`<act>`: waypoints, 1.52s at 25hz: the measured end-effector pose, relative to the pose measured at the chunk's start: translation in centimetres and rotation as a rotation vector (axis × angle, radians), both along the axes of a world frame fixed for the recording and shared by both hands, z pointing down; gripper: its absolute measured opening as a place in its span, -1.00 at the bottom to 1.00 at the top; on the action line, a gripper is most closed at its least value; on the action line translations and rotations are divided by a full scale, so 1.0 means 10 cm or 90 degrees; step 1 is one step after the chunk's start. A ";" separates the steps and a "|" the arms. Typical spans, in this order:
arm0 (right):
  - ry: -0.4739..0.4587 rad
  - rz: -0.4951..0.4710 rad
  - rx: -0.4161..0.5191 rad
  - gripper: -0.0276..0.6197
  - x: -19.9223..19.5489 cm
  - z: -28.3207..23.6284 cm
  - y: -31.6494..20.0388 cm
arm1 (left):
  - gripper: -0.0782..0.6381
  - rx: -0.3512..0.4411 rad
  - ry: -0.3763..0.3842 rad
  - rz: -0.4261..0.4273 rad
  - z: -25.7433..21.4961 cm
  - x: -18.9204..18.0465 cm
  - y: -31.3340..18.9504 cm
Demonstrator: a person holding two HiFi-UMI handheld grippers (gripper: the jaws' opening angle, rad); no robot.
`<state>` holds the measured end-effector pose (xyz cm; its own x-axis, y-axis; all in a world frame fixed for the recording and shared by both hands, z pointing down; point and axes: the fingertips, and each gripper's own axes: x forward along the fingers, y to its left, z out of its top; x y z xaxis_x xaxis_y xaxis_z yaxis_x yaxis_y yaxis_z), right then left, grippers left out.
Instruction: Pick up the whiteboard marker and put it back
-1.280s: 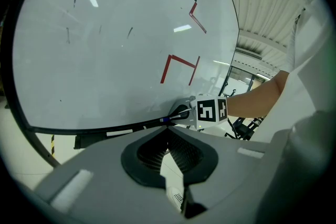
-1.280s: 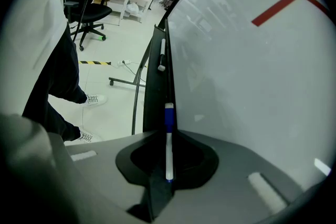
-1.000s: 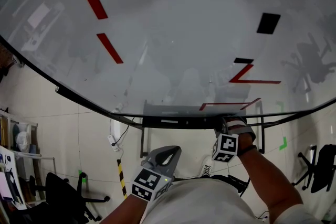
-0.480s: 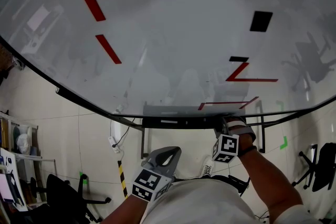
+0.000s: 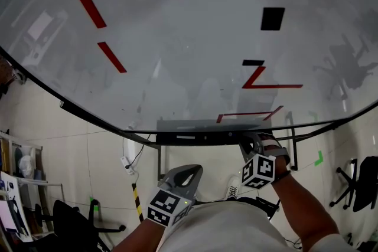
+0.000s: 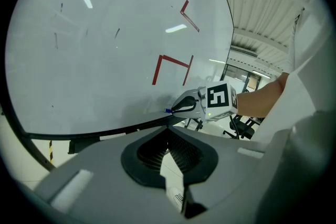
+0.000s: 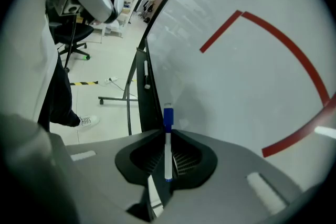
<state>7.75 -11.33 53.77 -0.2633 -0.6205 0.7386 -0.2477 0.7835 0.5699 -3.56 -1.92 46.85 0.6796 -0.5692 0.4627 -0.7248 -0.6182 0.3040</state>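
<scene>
A white whiteboard marker with a blue cap is clamped between the jaws of my right gripper, cap pointing forward. That gripper is held at the right end of the dark marker tray under the whiteboard. In the left gripper view the right gripper shows with the blue cap poking out beside the tray edge. My left gripper hangs lower, near my body, shut with nothing in it.
The whiteboard carries red lines and black magnets. Its wheeled stand is on a tiled floor with yellow-black tape. Office chairs stand at the left and right. A white shoe is below.
The view has tipped so the board's marks sit higher in the frame. The right gripper with the marker has shifted slightly right and toward me. The left gripper has stayed put.
</scene>
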 end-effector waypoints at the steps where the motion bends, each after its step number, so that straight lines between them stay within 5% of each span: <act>1: -0.023 0.008 -0.005 -0.81 -0.01 -0.05 0.02 | -0.76 0.001 0.000 0.002 -0.01 0.01 0.00; 6: -0.148 0.050 -0.034 -0.81 -0.04 -0.24 0.12 | -0.76 0.015 0.014 -0.007 -0.09 0.02 -0.06; 16: -0.285 0.078 -0.072 -0.81 -0.05 -0.39 0.32 | -0.76 0.050 0.028 0.014 -0.23 0.13 -0.09; 32: -0.670 0.241 -0.273 -0.81 0.07 -0.83 0.45 | -0.76 0.022 0.097 -0.026 -0.32 0.11 -0.17; 38: -0.699 0.238 -0.282 -0.81 0.10 -0.95 0.56 | -0.76 0.014 0.124 -0.036 -0.36 0.07 -0.19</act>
